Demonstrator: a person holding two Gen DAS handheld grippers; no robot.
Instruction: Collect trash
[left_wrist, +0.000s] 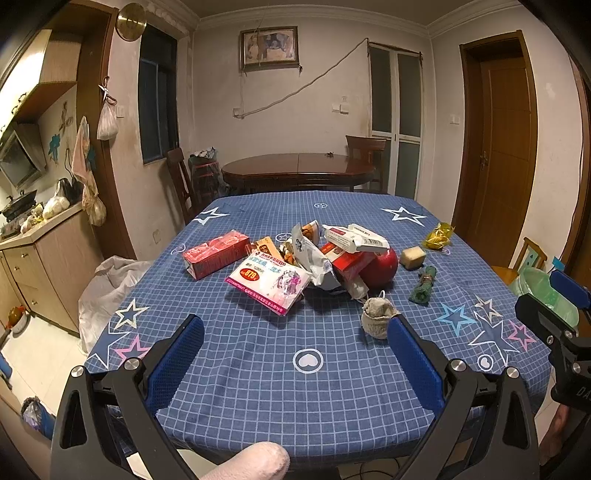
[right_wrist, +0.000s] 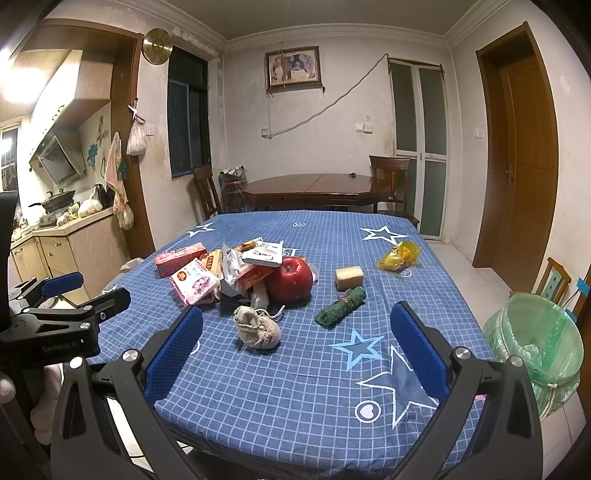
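Left wrist view: the left hand-held gripper (left_wrist: 295, 354) hangs spread and empty over the near counter (left_wrist: 258, 387); the sock (left_wrist: 376, 317) lies just beyond its right finger.

Right wrist view: the right hand-held gripper (right_wrist: 295, 350), also spread and empty, has the sock (right_wrist: 256, 326) ahead, slightly left, nearer than the wrapper pile (right_wrist: 221, 273). The bin (right_wrist: 535, 343) stands at its right.

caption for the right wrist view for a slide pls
Open right gripper over a blue star tablecloth, facing a crumpled sock, red apple and green-lined bin.

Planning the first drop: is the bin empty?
Looks empty: the green-lined trash bin shows only crumpled liner inside; its very bottom is hidden.
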